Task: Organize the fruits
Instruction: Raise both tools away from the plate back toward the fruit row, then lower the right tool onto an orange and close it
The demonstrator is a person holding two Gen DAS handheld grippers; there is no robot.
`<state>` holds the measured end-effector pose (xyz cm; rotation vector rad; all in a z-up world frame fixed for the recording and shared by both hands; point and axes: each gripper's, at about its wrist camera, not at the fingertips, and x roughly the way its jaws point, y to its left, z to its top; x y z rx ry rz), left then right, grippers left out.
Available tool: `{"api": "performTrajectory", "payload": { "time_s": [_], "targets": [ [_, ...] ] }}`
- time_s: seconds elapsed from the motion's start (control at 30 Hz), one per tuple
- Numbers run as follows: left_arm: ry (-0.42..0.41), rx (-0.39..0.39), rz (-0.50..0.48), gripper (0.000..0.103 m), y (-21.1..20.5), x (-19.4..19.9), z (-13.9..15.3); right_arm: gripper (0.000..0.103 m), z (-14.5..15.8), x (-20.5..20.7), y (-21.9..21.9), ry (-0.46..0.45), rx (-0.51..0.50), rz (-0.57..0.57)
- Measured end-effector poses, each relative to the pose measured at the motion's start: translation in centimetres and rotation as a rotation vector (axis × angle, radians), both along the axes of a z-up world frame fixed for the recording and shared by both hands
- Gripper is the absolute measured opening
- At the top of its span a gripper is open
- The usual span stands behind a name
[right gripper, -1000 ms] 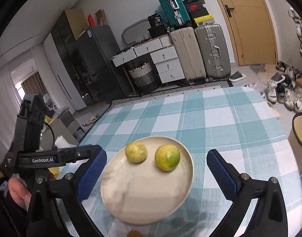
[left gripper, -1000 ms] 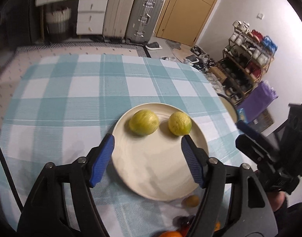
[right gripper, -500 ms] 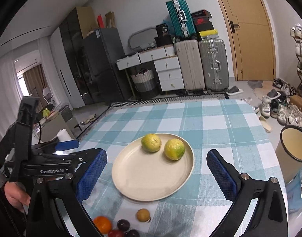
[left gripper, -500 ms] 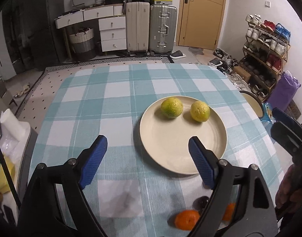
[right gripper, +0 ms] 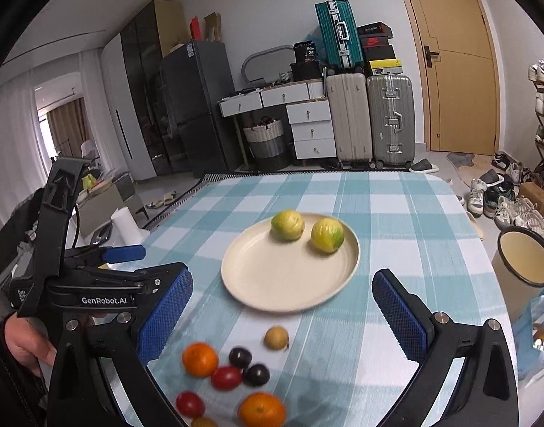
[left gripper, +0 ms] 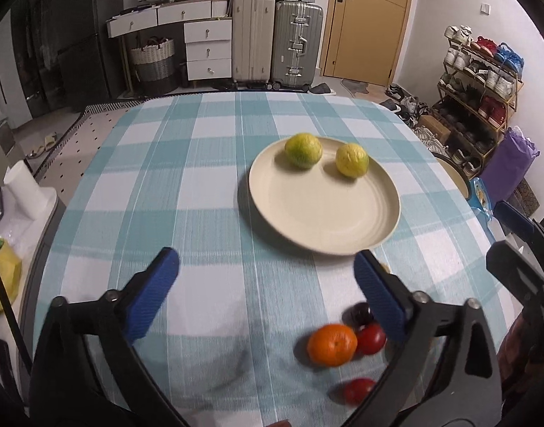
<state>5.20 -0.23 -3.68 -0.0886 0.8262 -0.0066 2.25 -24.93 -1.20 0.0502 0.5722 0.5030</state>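
A cream plate (left gripper: 325, 213) (right gripper: 265, 267) on the checked tablecloth holds two yellow-green citrus fruits (left gripper: 303, 150) (right gripper: 327, 236) at its far side. Loose fruit lies in front of the plate: oranges (right gripper: 200, 358), red tomatoes (right gripper: 225, 377), dark plums (right gripper: 240, 357) and a small brown fruit (right gripper: 276, 337). My left gripper (left gripper: 265, 263) hovers short of the plate, its jaws opening wide with nothing between them; an orange (left gripper: 331, 344) sits under its right finger. My right gripper (right gripper: 281, 281) is open and empty above the loose fruit.
A cream bucket (right gripper: 524, 267) stands off the table's right edge. A paper roll (left gripper: 23, 185) sits on a low surface to the left. Suitcases (right gripper: 389, 121), drawers and a shoe rack (left gripper: 485, 82) line the room beyond. A hand (right gripper: 23, 341) holds the left gripper.
Both grippers have drawn back from the plate, bringing the loose fruit at the near edge into view. The left jaws have spread wider. The two citrus fruits stay on the plate.
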Motion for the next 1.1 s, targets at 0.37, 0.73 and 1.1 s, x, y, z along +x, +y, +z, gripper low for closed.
{"api": "performTrajectory", "payload": {
  "time_s": [0.37,0.73,1.1],
  "targets": [
    [0.053,-0.030,-0.007,0.102,0.1,-3.1,-3.0,0.103,-2.5,-3.6,-0.5,0.071,-0.014,0.026],
    [0.102,-0.064,-0.019,0.102,0.9,-3.9,-4.8,0.103,-6.0,-4.5,-0.4,0.177,-0.027,0.043],
    [0.131,-0.078,-0.028,0.102,1.0,-3.8,-5.9,0.095,-8.4,-4.8,0.2,0.245,-0.046,0.073]
  ]
}}
